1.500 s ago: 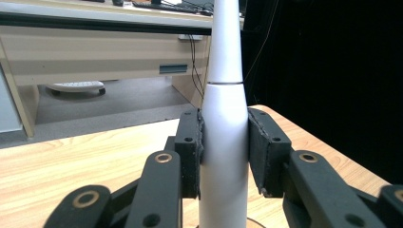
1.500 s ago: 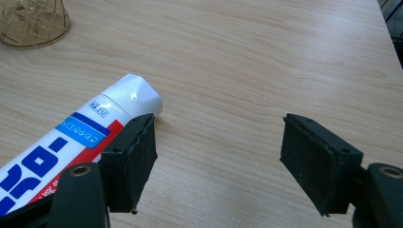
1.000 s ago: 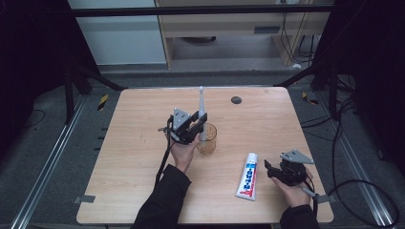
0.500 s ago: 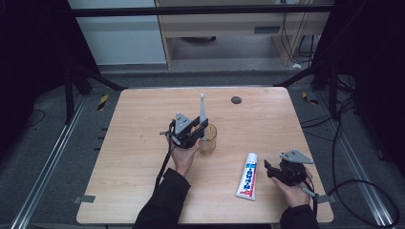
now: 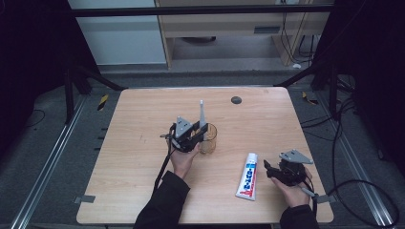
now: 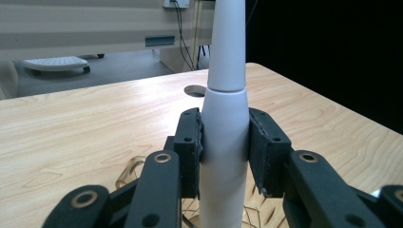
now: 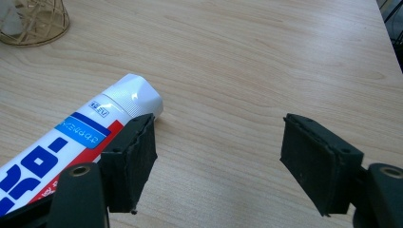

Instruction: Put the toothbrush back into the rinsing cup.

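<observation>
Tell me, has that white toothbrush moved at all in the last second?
Yes. The white toothbrush, clamped in the left gripper, has sunk toward the wire cup; its tip sits farther from the table's dark hole.

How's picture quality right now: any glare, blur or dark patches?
High view: table evenly lit, surroundings dark, picture a little soft. Left gripper view: white electric toothbrush sharp, background slightly soft. Right gripper view: mild glare on the toothpaste tube, wood grain crisp.

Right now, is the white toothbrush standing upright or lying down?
Upright: the left gripper clamps the toothbrush vertically, its base down in the wire cup.
</observation>
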`<state>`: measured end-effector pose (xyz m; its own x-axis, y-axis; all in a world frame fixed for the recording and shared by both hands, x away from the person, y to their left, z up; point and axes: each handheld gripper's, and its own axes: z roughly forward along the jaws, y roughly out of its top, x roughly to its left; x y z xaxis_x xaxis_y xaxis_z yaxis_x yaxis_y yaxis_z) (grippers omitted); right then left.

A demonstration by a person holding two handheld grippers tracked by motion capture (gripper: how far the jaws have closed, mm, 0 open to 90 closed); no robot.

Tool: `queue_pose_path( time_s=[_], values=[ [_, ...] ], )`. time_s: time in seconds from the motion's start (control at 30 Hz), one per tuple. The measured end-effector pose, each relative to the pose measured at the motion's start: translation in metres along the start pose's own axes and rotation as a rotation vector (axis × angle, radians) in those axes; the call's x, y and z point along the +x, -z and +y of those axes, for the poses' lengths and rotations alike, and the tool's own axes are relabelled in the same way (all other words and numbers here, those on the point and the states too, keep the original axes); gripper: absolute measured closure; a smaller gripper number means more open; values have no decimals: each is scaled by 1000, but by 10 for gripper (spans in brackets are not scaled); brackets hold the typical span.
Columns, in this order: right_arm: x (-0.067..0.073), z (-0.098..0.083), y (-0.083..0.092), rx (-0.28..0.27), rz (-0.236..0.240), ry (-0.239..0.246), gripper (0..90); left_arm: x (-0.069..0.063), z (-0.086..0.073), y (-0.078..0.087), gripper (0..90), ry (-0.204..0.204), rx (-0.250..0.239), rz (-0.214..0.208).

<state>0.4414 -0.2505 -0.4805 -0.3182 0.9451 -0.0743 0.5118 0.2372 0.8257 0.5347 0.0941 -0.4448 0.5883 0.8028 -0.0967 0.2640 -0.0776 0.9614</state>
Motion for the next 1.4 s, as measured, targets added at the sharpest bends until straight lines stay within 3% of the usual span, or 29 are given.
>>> queue_pose_path(
  time_s=[0.77,1.13,1.4],
  values=[
    [2,1,0,-4,1,-5,268,-5,-5,12,614,-31,12,-25],
    [3,3,2,-10,7,-11,269,-6,-9,17,536,-36,21,-19],
    [4,5,2,-11,11,-13,272,-6,-13,30,443,-34,32,-7]
  ],
)
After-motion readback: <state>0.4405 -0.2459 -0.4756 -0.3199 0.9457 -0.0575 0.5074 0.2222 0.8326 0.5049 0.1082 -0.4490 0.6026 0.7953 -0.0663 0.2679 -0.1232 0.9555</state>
